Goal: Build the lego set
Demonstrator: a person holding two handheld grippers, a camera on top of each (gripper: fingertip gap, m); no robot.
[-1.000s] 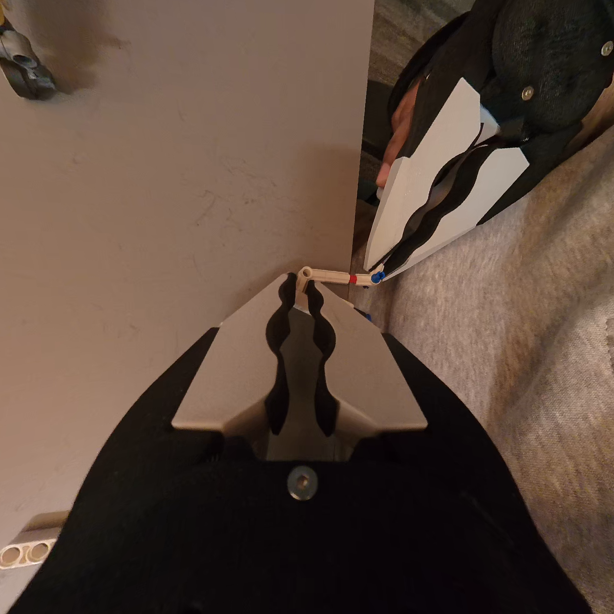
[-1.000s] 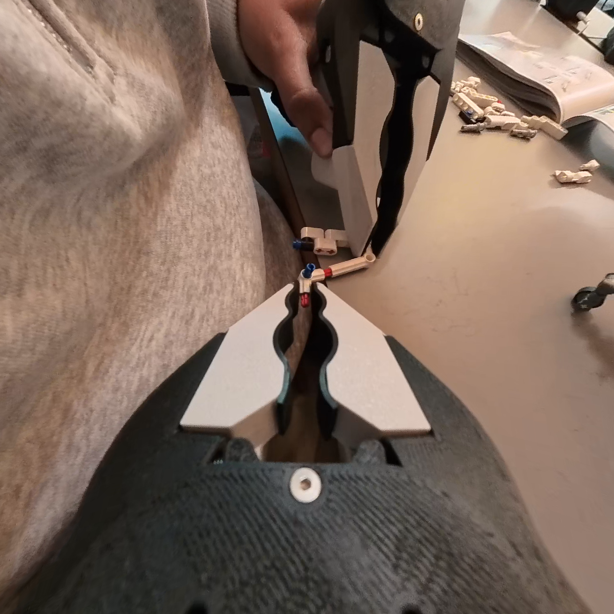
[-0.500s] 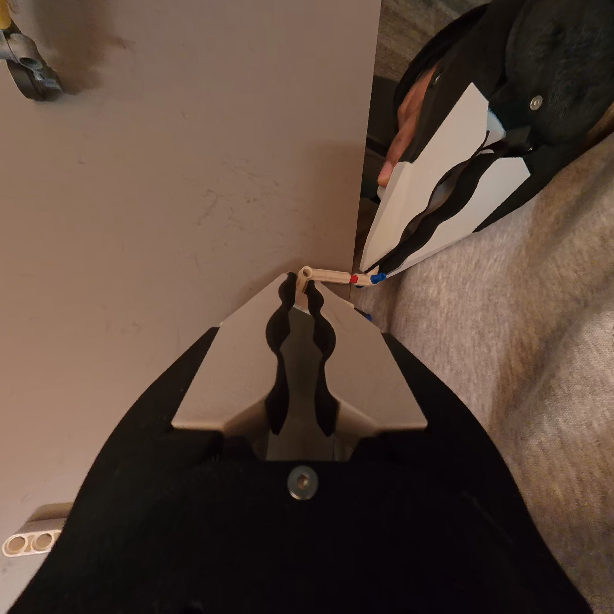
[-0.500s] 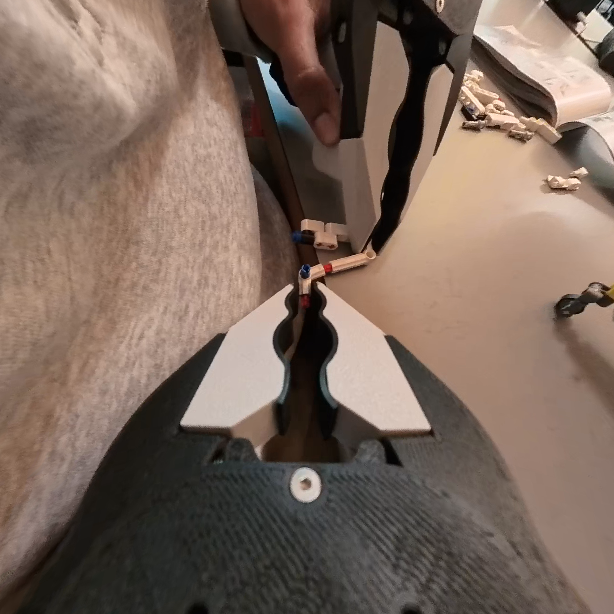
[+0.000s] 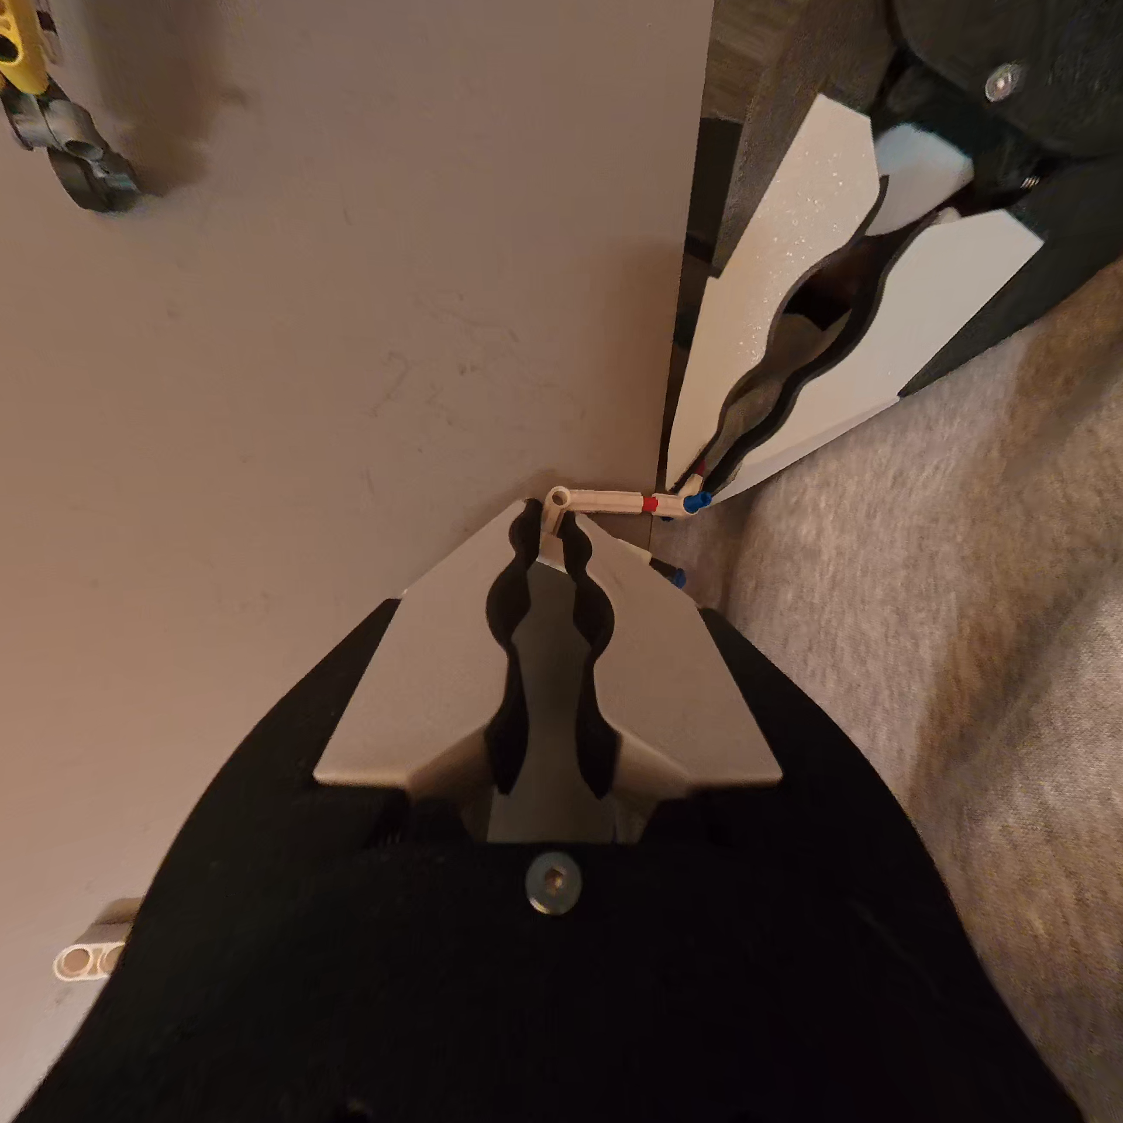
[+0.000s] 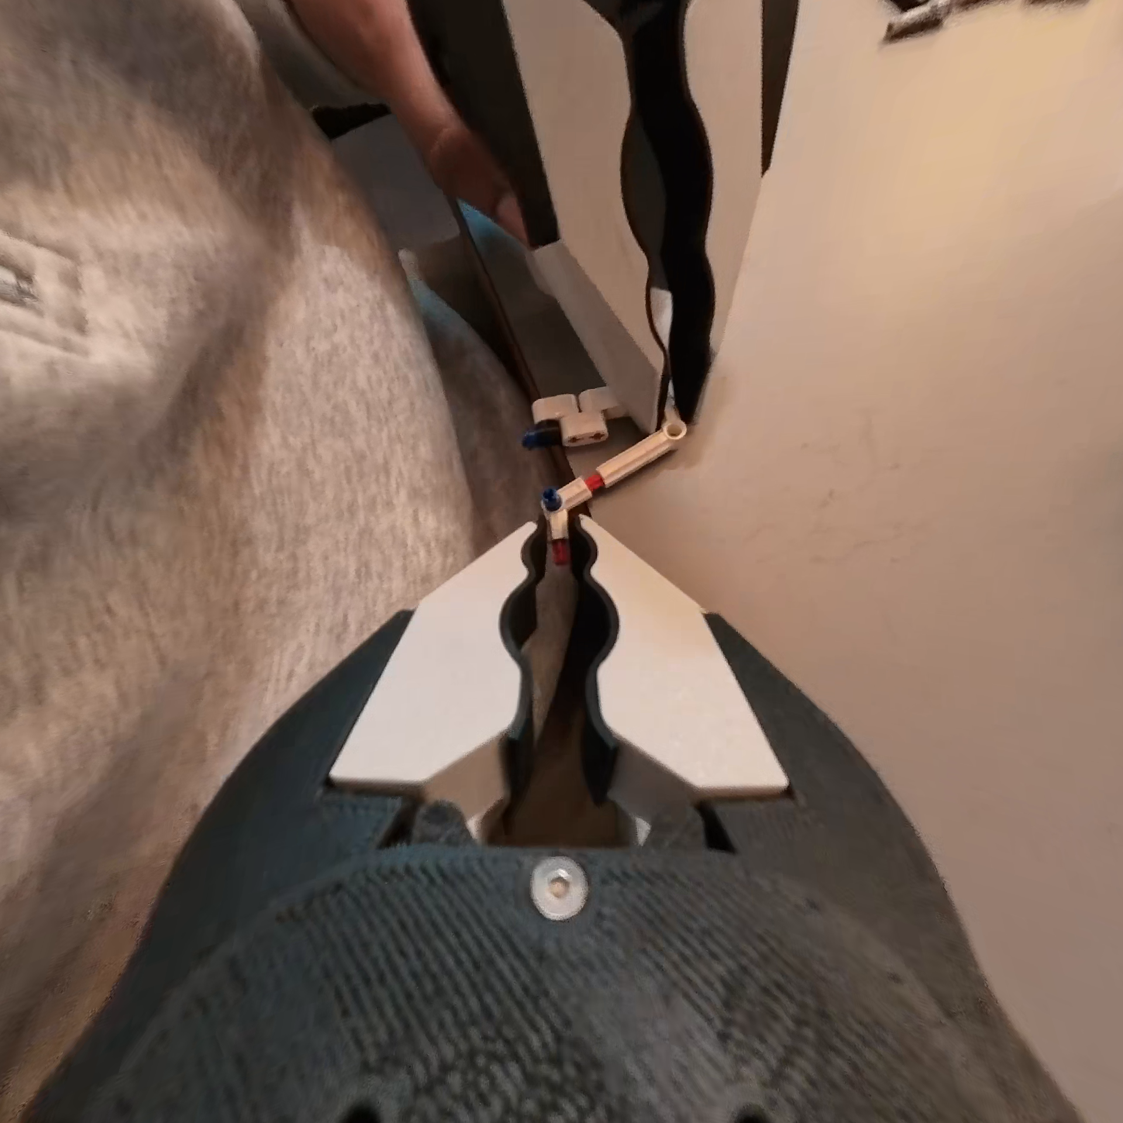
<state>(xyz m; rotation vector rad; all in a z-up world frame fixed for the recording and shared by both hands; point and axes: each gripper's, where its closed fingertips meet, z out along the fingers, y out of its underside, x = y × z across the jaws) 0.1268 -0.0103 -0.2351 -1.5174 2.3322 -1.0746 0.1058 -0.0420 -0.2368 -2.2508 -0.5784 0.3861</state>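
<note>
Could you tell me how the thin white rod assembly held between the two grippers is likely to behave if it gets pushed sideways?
The rod assembly looks slender and jointed at angled connectors, so it would probably flex or pivot there rather than stay rigid. Each end sits only at the tips of the left gripper and right gripper, so it may twist loose. It seems very light.

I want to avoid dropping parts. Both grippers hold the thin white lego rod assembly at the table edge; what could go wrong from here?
1. The left gripper and right gripper pinch only the end connectors of the rod assembly; pulling or twisting may separate its joints.
2. It hangs at the table edge above the person's lap, so a slip could drop it off the table.
</note>
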